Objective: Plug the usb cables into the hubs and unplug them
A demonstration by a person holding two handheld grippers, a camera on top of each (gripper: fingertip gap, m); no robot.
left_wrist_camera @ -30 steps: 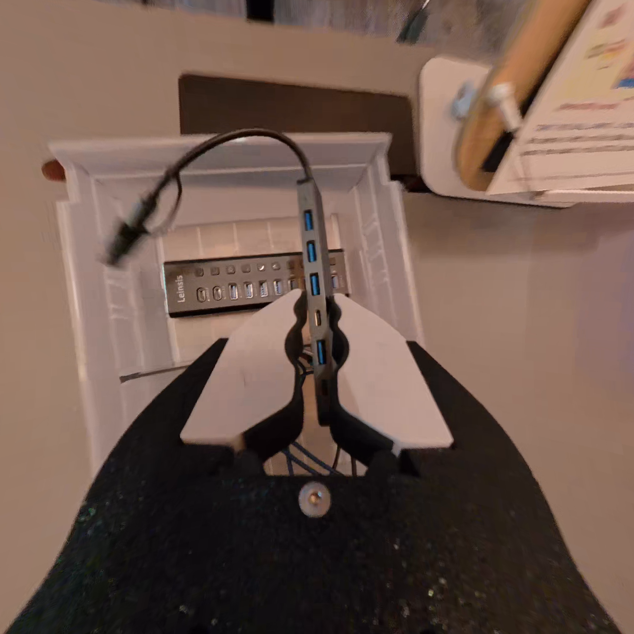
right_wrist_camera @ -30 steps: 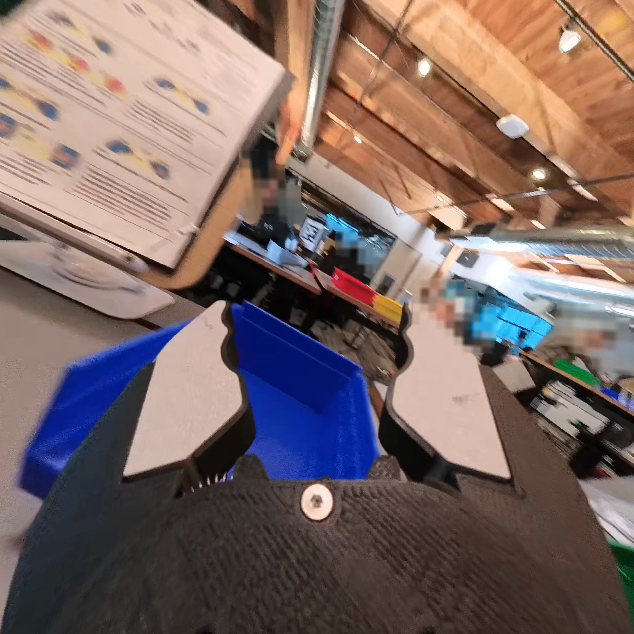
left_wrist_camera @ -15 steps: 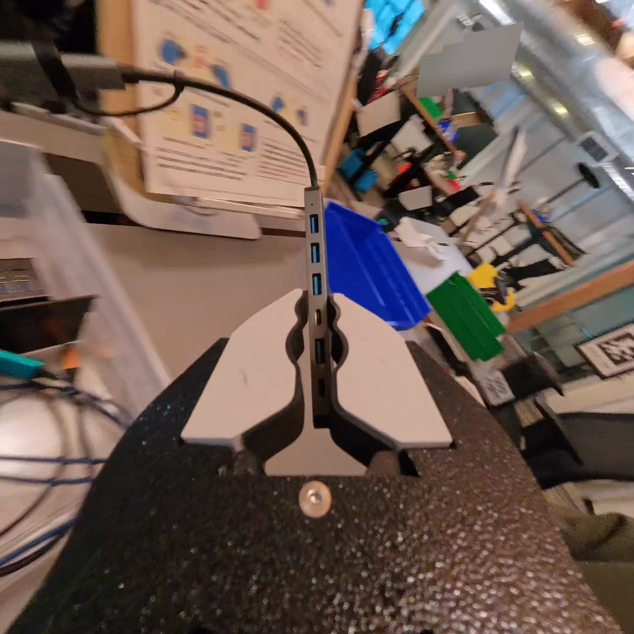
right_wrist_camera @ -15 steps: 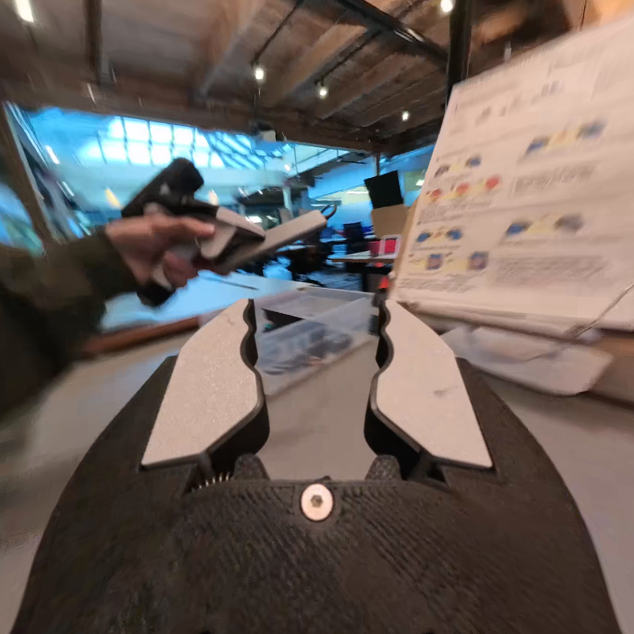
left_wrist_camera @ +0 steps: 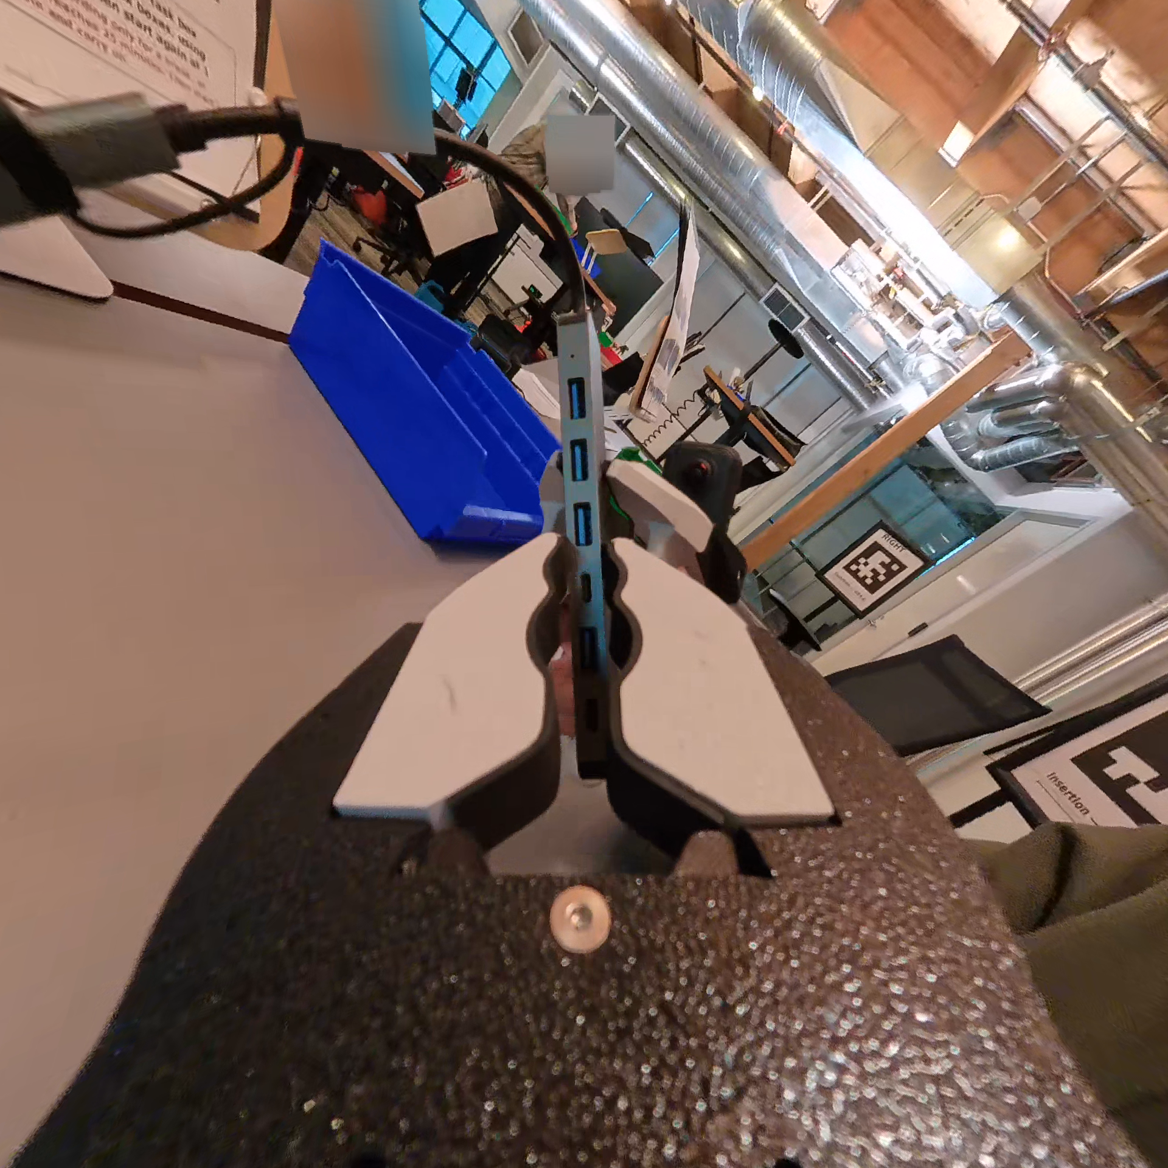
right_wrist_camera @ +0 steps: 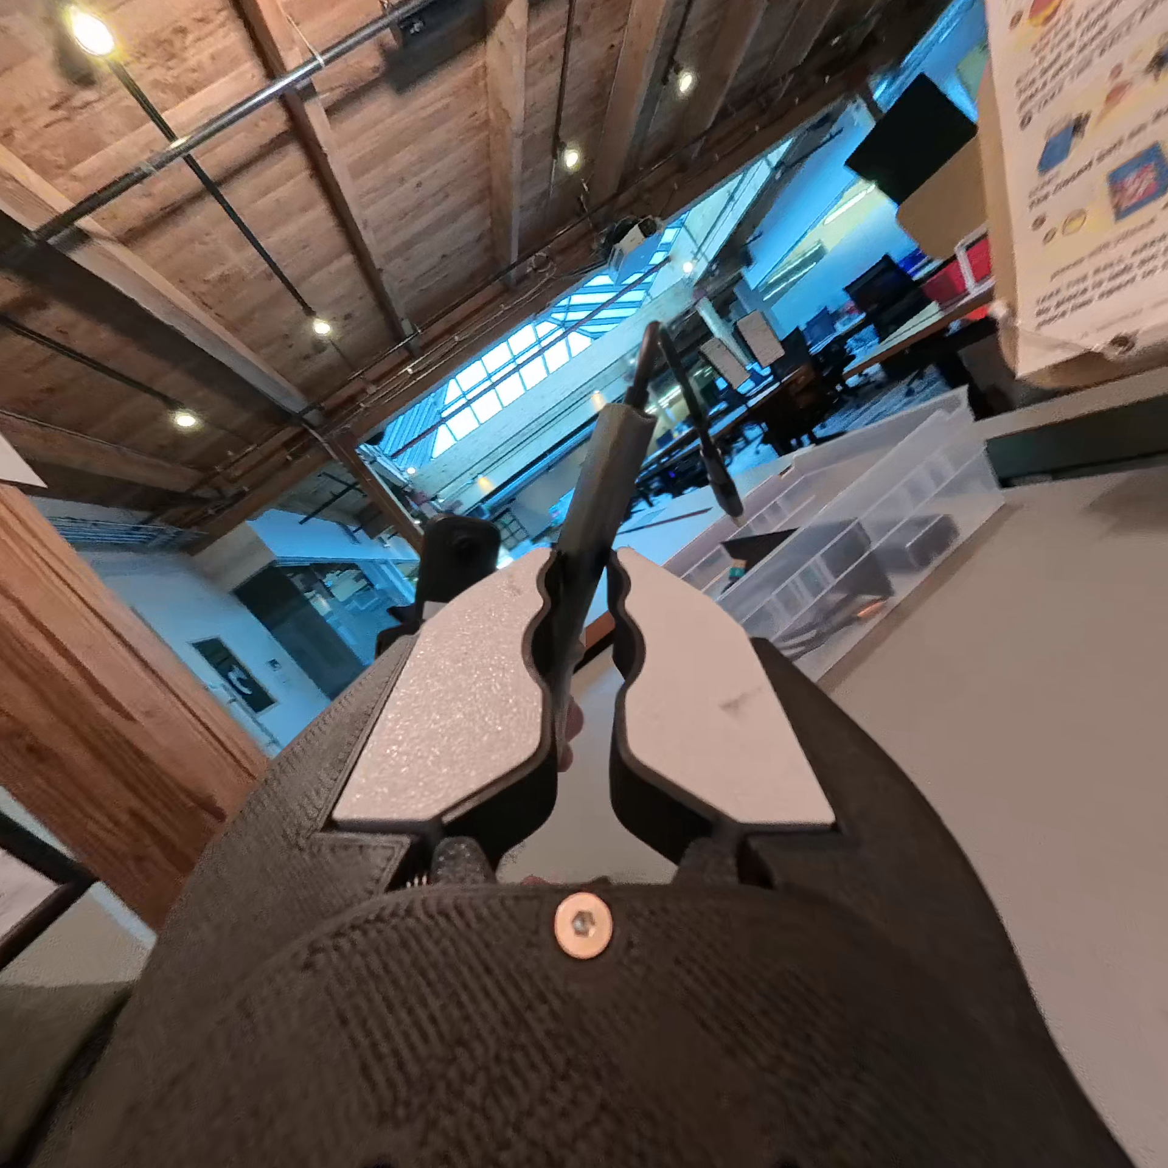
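Having swung up off the clear bin, now holding the grey USB hub aloft over the table, left gripper clamped on its body; right gripper, wide open a moment ago, now narrowing around its far end, contact unclear — likely a handover before plugging.

Looks like a big open workshop/lab in a converted industrial building; bare timber ceiling with spotlights, fat silver ducts running overhead, rows of desks and monitors further back; blue parts bin and clear organiser boxes on the grey table; printed marker tags propped around too
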